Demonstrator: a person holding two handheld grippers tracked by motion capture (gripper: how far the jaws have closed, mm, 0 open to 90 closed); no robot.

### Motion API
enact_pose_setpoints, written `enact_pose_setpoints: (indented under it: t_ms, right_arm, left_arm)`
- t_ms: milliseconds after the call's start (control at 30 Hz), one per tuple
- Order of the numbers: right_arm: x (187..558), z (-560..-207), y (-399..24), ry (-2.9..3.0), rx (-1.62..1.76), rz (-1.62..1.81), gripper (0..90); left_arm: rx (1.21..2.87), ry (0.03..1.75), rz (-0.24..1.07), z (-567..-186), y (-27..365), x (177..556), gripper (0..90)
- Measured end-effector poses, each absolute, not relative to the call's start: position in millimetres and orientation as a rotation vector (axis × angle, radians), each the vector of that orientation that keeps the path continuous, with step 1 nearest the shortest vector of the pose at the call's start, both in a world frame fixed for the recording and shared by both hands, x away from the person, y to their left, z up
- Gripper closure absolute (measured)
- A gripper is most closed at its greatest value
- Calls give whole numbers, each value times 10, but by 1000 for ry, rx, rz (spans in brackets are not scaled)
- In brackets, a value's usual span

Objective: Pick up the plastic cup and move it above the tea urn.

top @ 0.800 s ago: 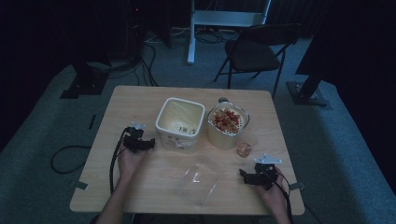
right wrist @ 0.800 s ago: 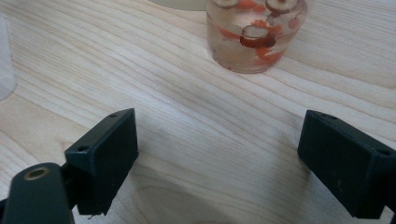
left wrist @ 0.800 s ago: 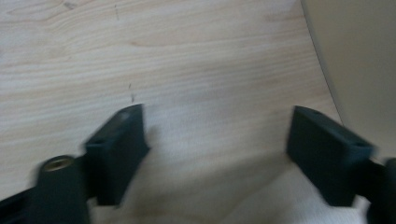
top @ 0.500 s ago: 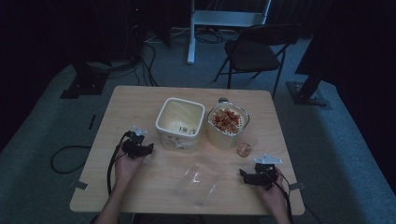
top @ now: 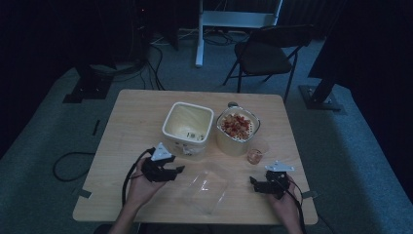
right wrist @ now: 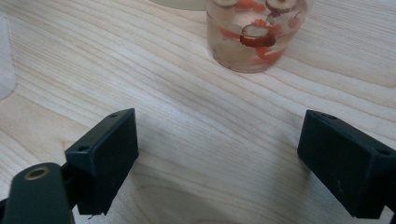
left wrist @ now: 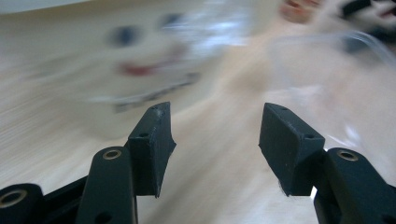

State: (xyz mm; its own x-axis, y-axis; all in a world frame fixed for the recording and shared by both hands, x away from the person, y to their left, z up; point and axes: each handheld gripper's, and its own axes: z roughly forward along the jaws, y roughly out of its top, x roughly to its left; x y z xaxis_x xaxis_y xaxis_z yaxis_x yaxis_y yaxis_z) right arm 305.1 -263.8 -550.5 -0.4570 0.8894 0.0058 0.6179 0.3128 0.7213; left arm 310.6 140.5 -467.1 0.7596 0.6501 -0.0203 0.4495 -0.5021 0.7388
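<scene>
Left gripper: jaws wide apart with nothing between them, low over the table, pointing toward the clear bag that lies flat between the two hands.
Right gripper: jaws spread wide and empty, near the front right of the table; the small cup of red pieces stands just ahead of it.
Containers: a white tub and a pot of red food stand side by side behind the bag.
Risk, bag: the film is thin and limp, so a pinch may slide off it or only push it along the wood.
Risk, cup: it is light and close to the right hand; a careless sweep could tip it and spill.
Risk, tub: it stands just beyond the left gripper, so a reach forward could knock it.
Hard to read: the left gripper view is smeared by motion, so the tub's print is unreadable and the bag's edge is vague.
Unclear: whether the bag's mouth is open, and what lies in the tub's bottom.
</scene>
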Motion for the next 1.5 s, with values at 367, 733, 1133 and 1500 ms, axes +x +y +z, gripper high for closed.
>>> enact_pose_setpoints:
  t_ms: [367,733,1133,1500]
  right_arm:
    - [3051,-5504,-2638,2190,1342,939,119]
    - [3051,-5504,-2637,2190,1342,939,119]
    - [3051,-5504,-2638,2190,1341,939,119]
    - [3051,-5504,-2638,2191,1340,938,119]
  left_arm:
    - [2315,757,176,-4868,957,3144,585]
    - [2341,738,190,-4815,999,3348,860]
    - [2282,629,180,-4248,1170,3404,876]
    - [2181,592,258,-3572,1376,3395,876]
